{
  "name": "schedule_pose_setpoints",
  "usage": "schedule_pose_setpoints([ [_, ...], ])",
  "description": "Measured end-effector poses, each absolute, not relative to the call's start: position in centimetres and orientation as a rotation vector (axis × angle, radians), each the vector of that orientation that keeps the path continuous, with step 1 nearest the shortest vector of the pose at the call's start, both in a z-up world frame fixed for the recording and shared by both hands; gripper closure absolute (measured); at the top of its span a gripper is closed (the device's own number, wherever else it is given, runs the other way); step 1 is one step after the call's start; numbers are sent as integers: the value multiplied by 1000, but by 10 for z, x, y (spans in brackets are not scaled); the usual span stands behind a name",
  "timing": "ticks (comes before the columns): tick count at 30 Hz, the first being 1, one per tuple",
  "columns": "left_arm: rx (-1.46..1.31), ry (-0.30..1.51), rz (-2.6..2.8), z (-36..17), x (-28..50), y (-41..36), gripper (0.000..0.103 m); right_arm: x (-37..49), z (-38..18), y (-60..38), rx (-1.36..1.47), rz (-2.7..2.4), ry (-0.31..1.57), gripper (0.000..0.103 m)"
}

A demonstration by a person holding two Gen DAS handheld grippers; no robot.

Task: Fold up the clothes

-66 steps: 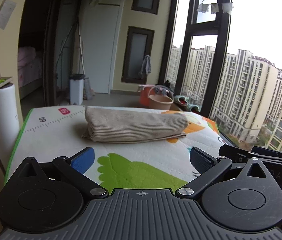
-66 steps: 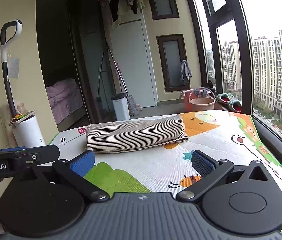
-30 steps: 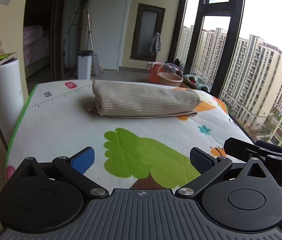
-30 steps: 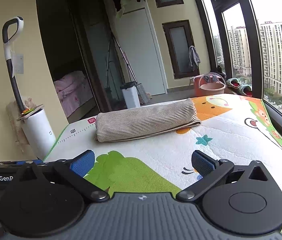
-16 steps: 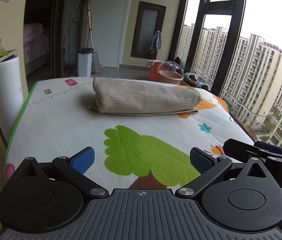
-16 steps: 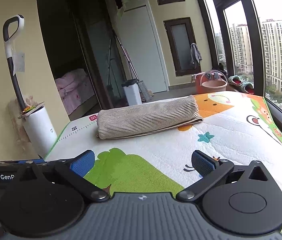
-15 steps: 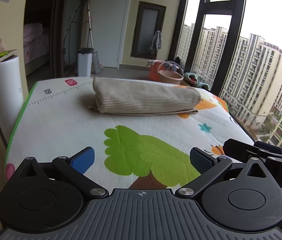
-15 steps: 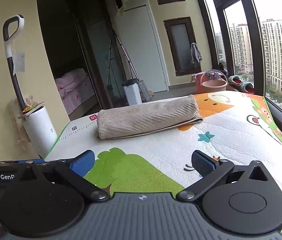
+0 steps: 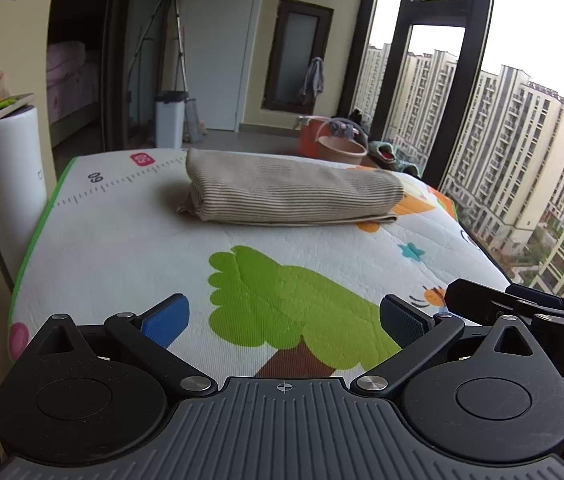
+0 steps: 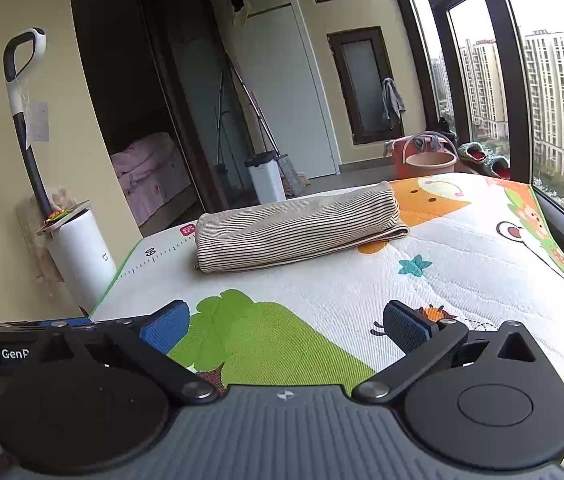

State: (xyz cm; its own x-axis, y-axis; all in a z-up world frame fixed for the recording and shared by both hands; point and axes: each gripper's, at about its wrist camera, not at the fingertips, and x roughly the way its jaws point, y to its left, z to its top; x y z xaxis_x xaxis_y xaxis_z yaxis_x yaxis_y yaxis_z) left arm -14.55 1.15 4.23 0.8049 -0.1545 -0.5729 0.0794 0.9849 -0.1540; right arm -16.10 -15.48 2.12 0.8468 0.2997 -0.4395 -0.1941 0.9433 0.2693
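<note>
A beige striped garment (image 9: 294, 194) (image 10: 298, 226) lies folded into a long bundle at the far side of the cartoon play mat (image 9: 130, 248) (image 10: 462, 248). My left gripper (image 9: 284, 322) hangs open over the near edge of the mat, well short of the garment, with nothing between its blue pads. My right gripper (image 10: 286, 326) is open too, at the near edge, empty. Each gripper's body shows at the side of the other's view.
A white cylinder (image 9: 6, 176) (image 10: 82, 256) with a vacuum handle stands left of the mat. A white bin (image 10: 266, 178), orange buckets (image 9: 330, 146) and slippers sit on the floor beyond. A tall window (image 9: 522, 140) runs along the right.
Both grippers have drawn back toward the near edge of the mat over the last two seconds, so more mat shows ahead. The folded garment lies still.
</note>
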Motion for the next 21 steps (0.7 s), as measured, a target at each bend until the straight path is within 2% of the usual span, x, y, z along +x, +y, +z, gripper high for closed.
schedule_pose_setpoints([
  [21,-127,645,-122,38,-143,10,0,-157,17,-157,230,266,525,0],
])
